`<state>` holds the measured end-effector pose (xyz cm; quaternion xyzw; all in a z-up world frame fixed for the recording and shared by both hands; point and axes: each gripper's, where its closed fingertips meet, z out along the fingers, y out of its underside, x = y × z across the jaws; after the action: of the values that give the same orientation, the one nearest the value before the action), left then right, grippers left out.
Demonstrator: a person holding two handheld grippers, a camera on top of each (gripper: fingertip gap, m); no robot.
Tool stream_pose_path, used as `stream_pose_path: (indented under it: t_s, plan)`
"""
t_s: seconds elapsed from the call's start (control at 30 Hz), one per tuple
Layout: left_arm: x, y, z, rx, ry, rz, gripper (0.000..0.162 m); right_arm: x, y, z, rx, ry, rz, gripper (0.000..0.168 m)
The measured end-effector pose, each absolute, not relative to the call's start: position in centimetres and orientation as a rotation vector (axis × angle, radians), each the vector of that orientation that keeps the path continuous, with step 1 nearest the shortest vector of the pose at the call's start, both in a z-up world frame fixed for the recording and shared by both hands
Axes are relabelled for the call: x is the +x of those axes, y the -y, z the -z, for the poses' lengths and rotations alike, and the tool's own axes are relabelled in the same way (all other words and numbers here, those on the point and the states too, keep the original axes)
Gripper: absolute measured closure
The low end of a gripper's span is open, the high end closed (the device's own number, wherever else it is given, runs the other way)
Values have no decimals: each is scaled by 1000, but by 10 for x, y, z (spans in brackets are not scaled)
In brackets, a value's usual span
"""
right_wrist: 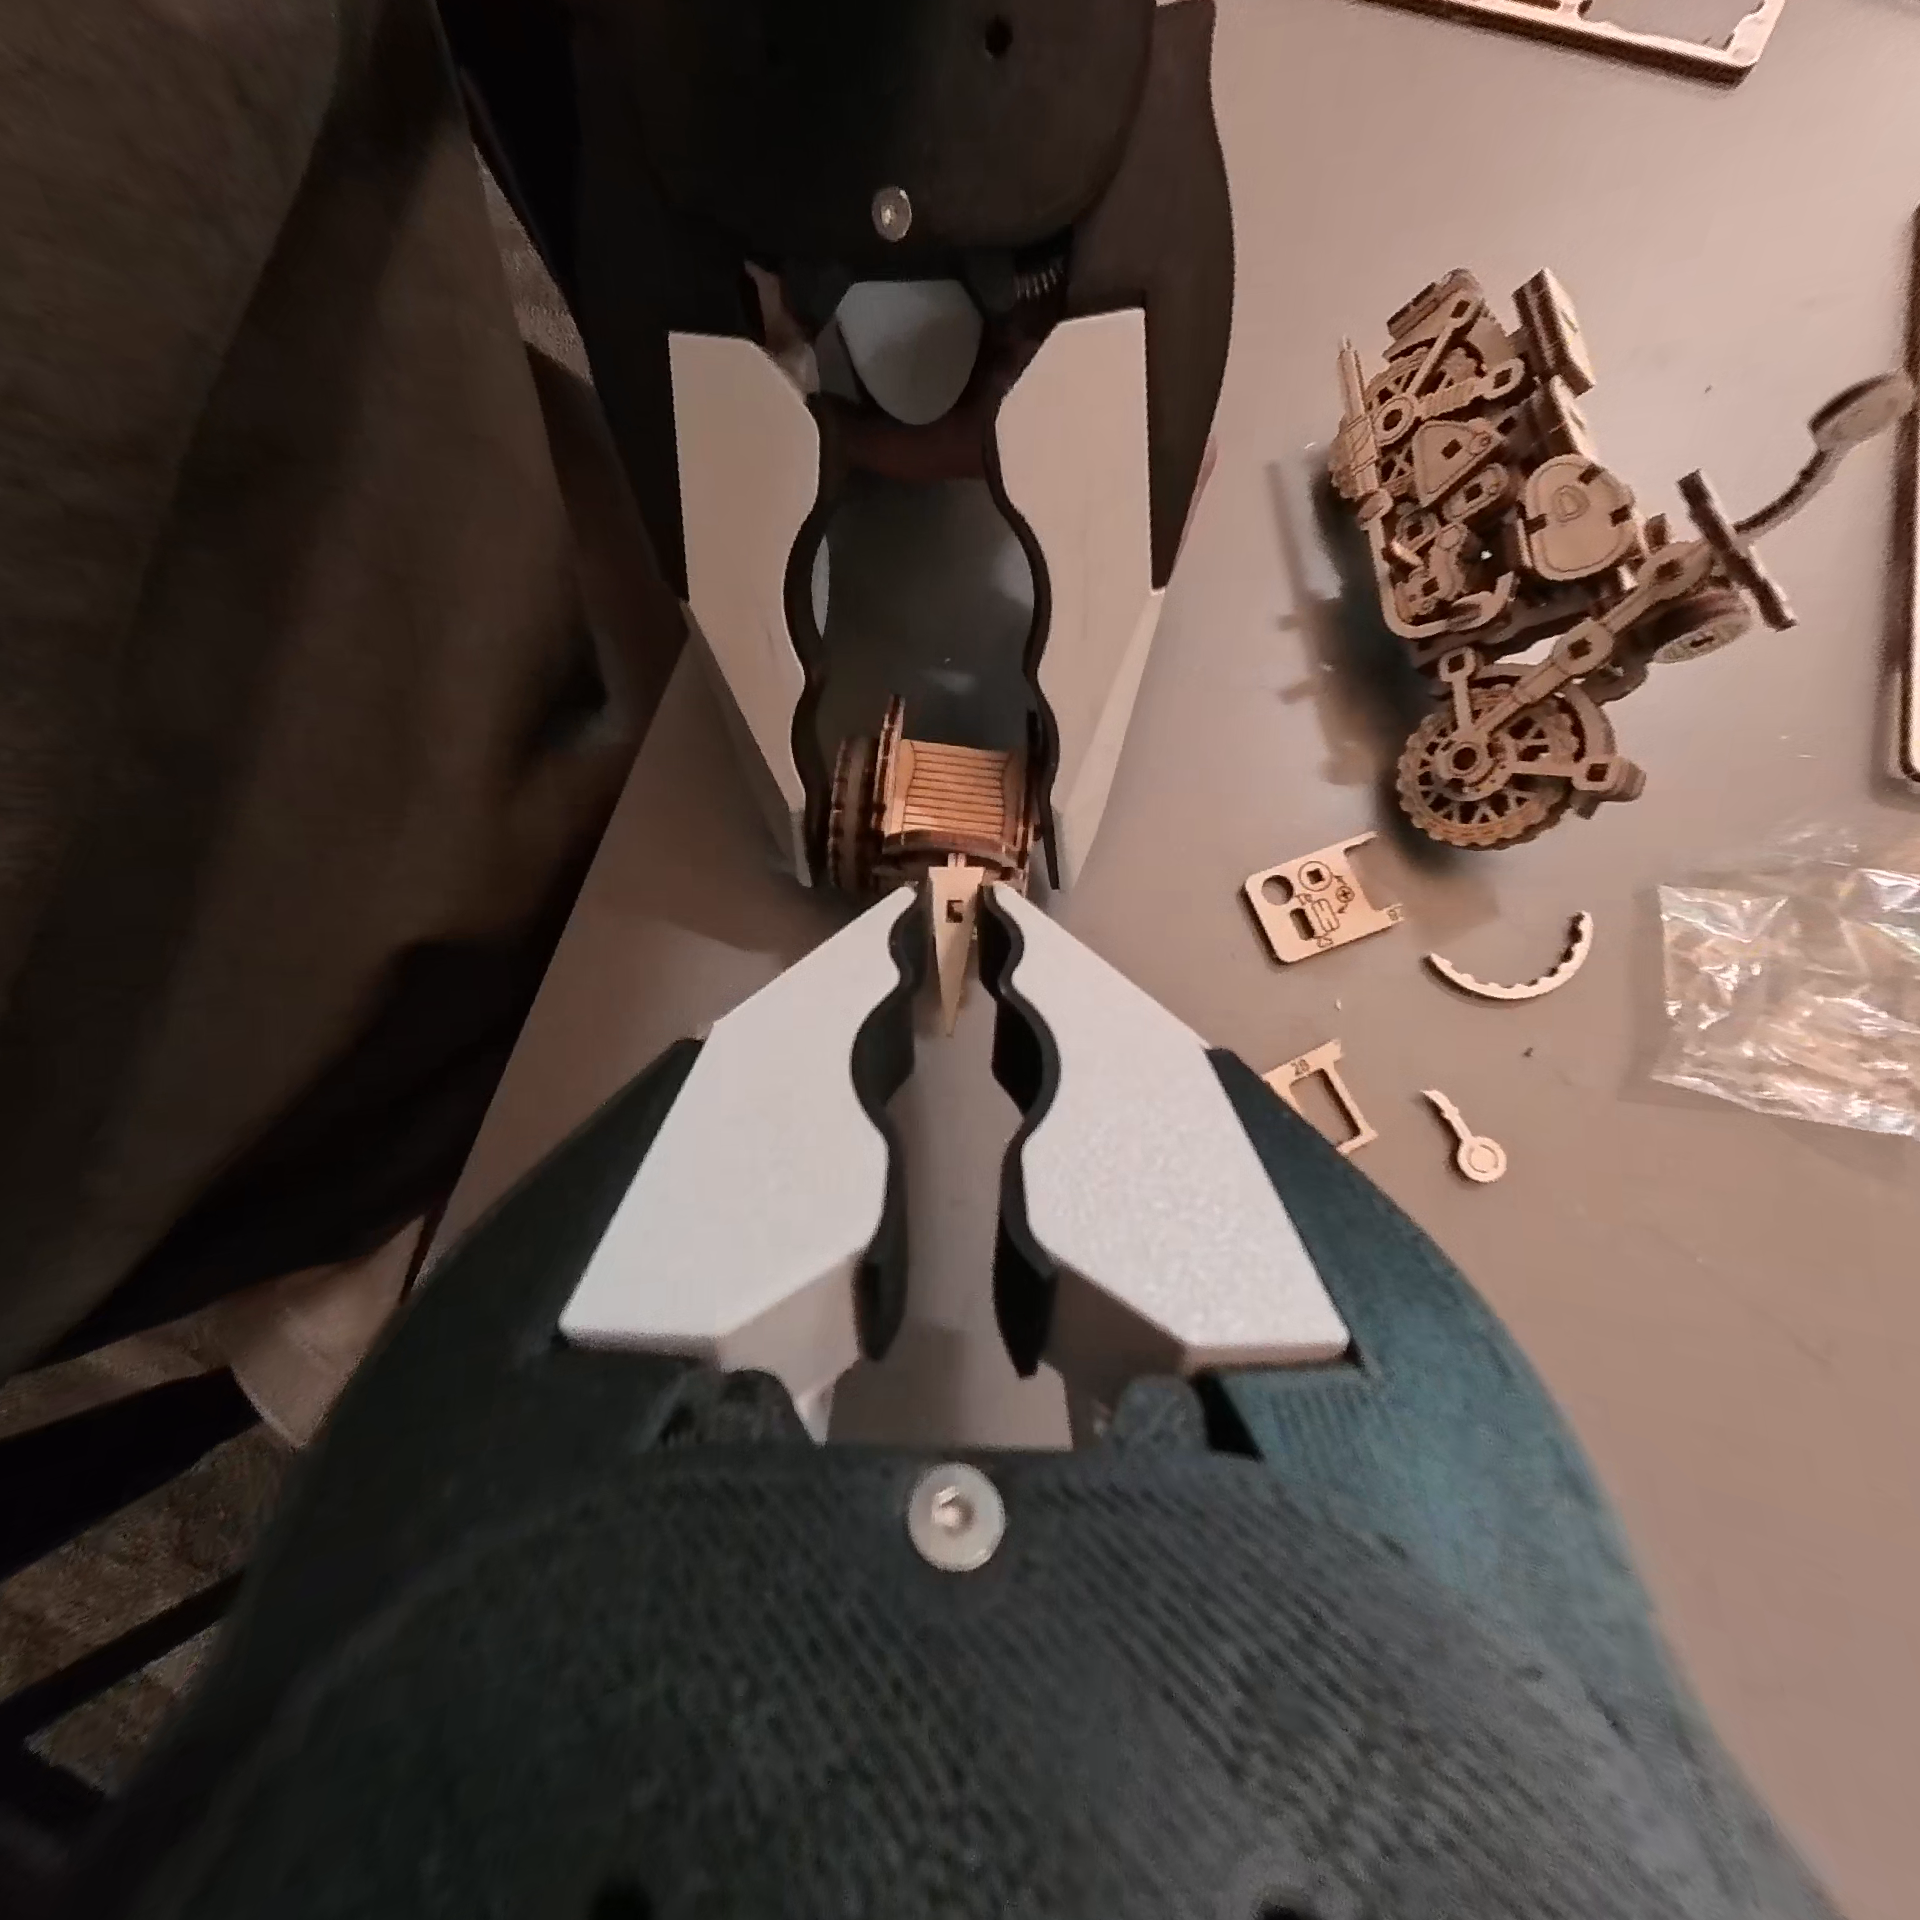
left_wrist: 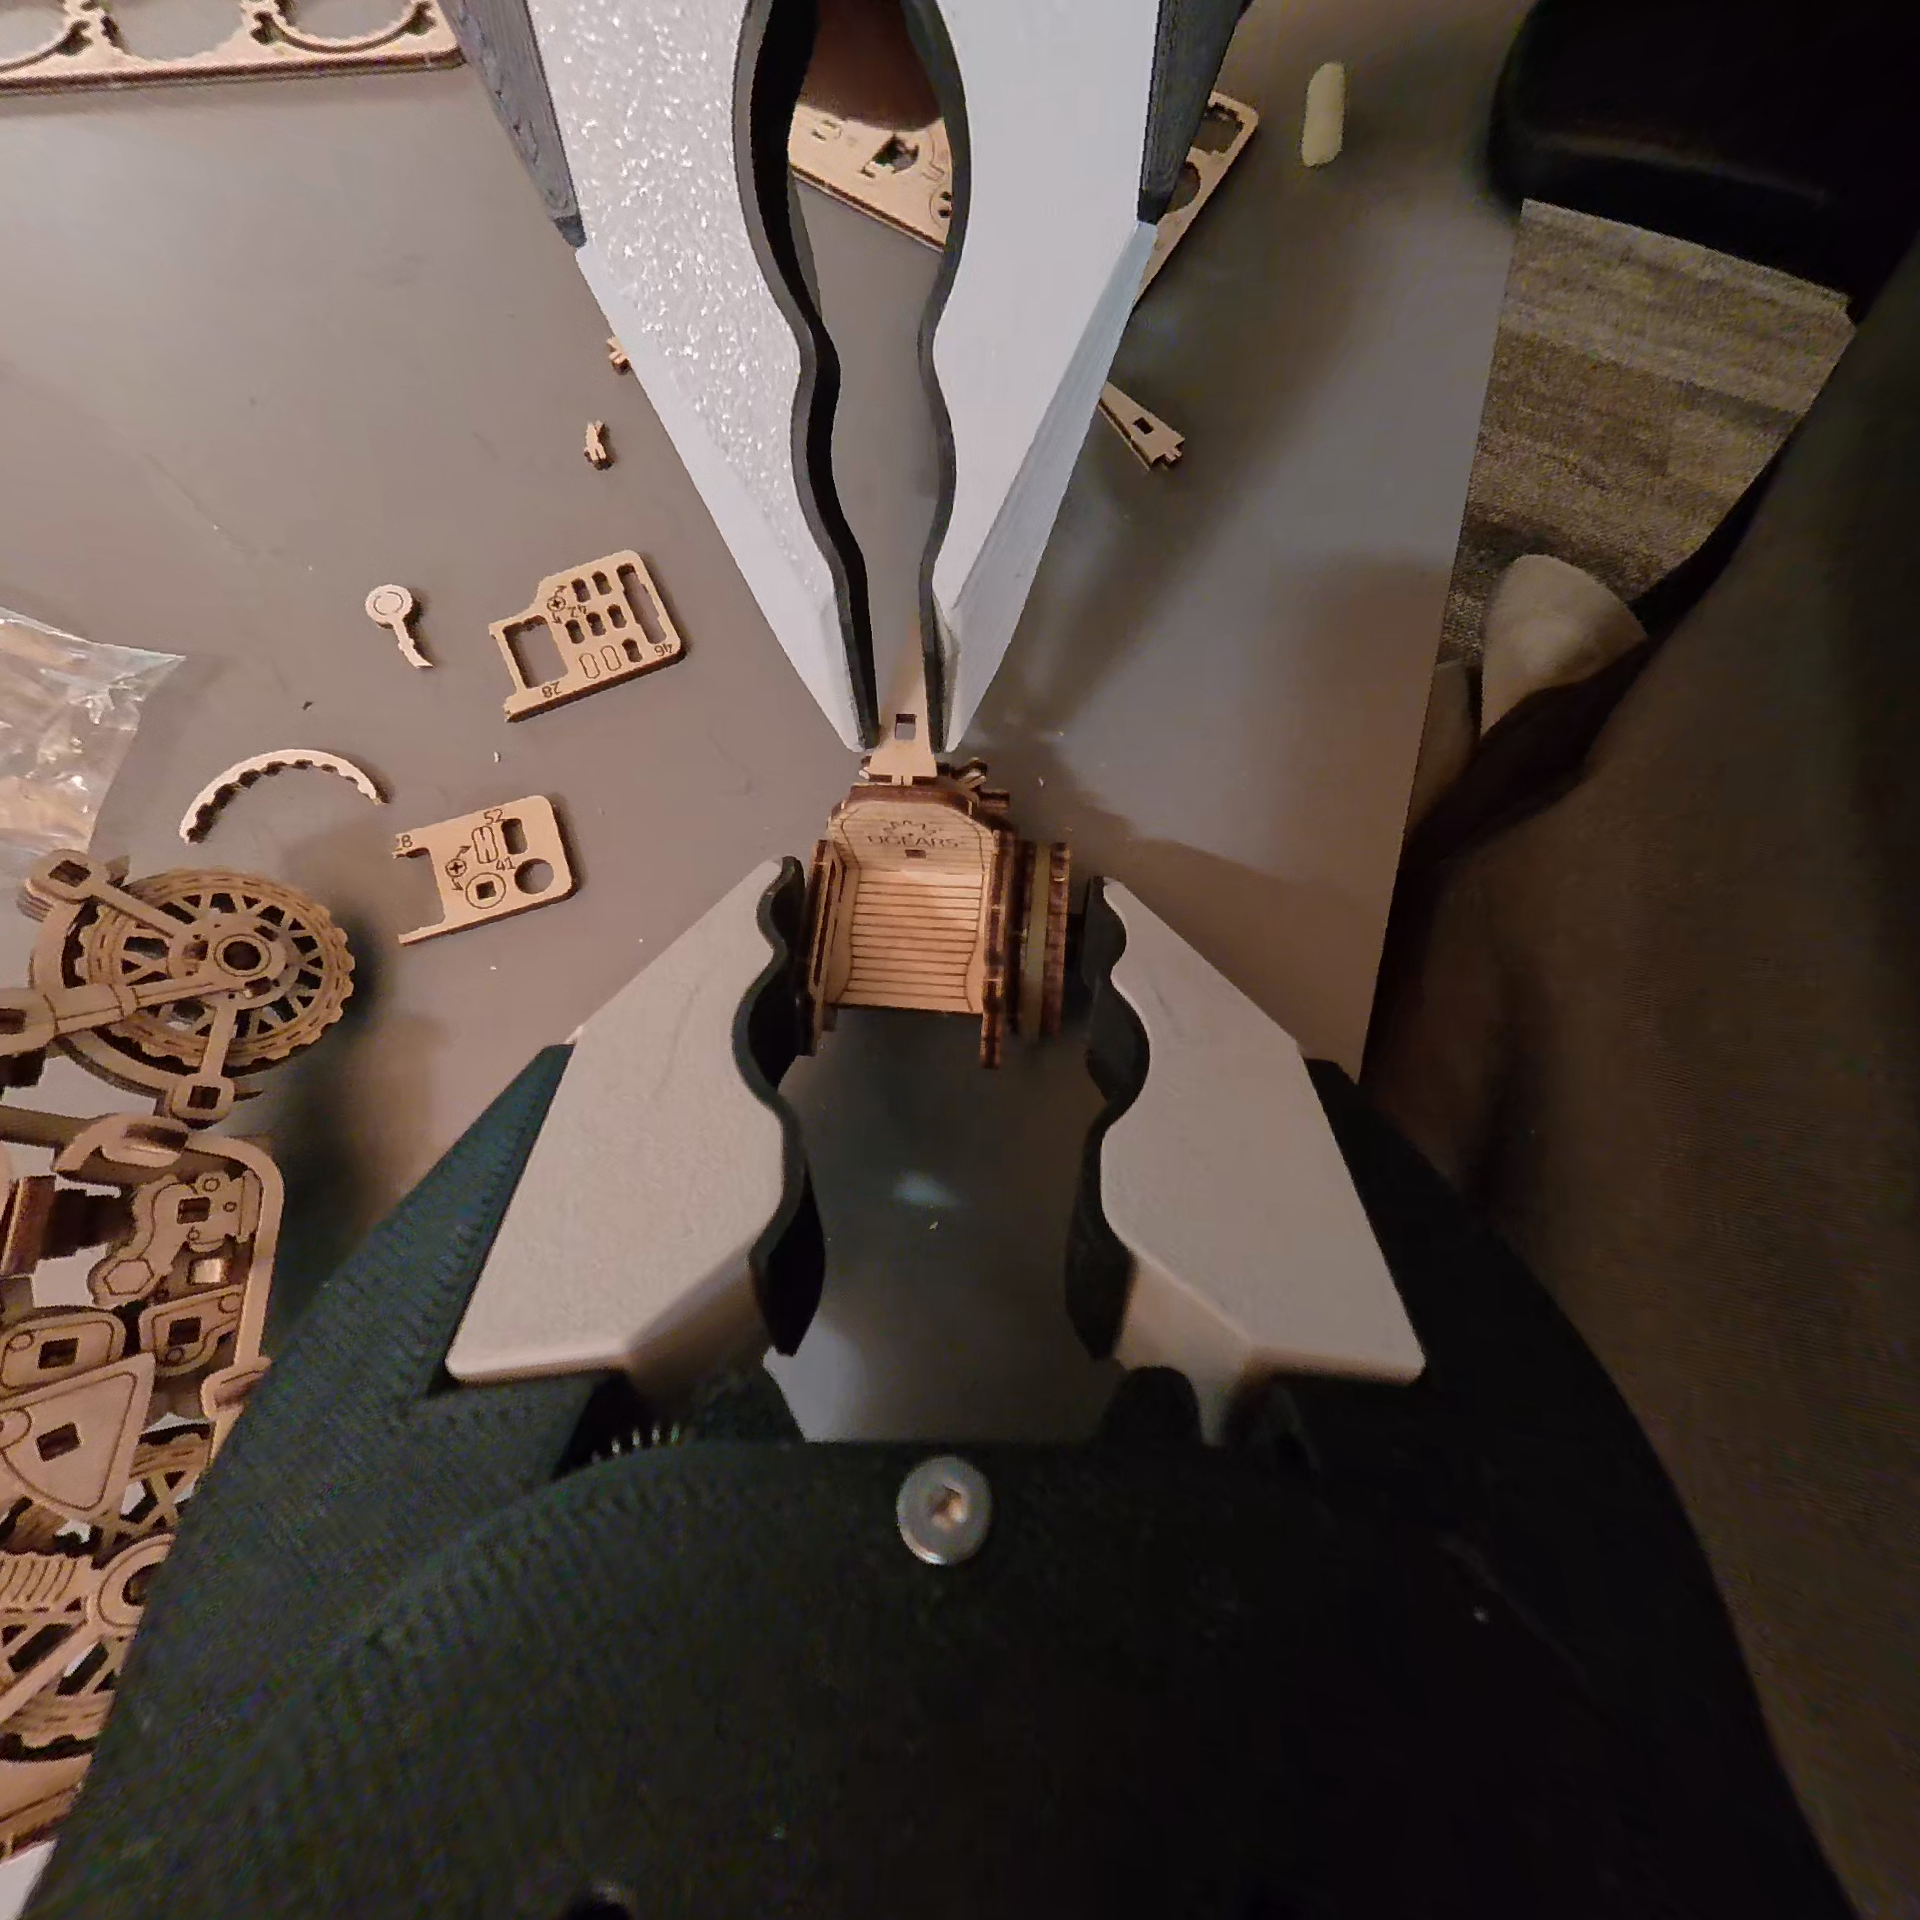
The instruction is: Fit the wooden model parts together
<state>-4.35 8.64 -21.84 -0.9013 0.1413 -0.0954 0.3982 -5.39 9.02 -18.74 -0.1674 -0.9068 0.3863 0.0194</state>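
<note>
My left gripper [left_wrist: 943, 904] is shut on a small wooden sub-assembly [left_wrist: 914, 935], a slatted seat box with a toothed wheel on its right side, held just above the grey table. My right gripper [left_wrist: 902, 732] comes from the far side and is shut on a thin wooden tab piece [left_wrist: 902, 758], whose tip touches the top edge of the sub-assembly. In the right wrist view, my right gripper [right_wrist: 949, 902] holds the same thin wedge-shaped piece [right_wrist: 948, 966] against the sub-assembly [right_wrist: 940, 795], with the left gripper [right_wrist: 935, 821] facing it.
A part-built wooden motorcycle model [left_wrist: 177, 997] [right_wrist: 1507, 623] lies to the side. Loose flat parts [left_wrist: 587, 634] [right_wrist: 1320, 914], a toothed arc [left_wrist: 275, 779] and a clear plastic bag [right_wrist: 1787, 987] lie near it. Part sheets [left_wrist: 208, 42] lie at the back. The table edge [left_wrist: 1455, 623] and a person's dark clothing [left_wrist: 1714, 1039] are close. Left and right tips are no more than a few centimetres apart. From the left gripper's tips to the toothed arc [left_wrist: 275, 779] is close to 11 cm. Seen from the right wrist view [right_wrist: 1528, 970] as well.
</note>
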Motion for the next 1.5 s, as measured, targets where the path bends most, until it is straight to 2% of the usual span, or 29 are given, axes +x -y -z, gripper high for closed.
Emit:
stream_pose_path:
  t_s: [1.5]
  plan:
    - [-44,-87,219,-2285,-353,249,110,-53,-90,191,-614,2800,-1273,161]
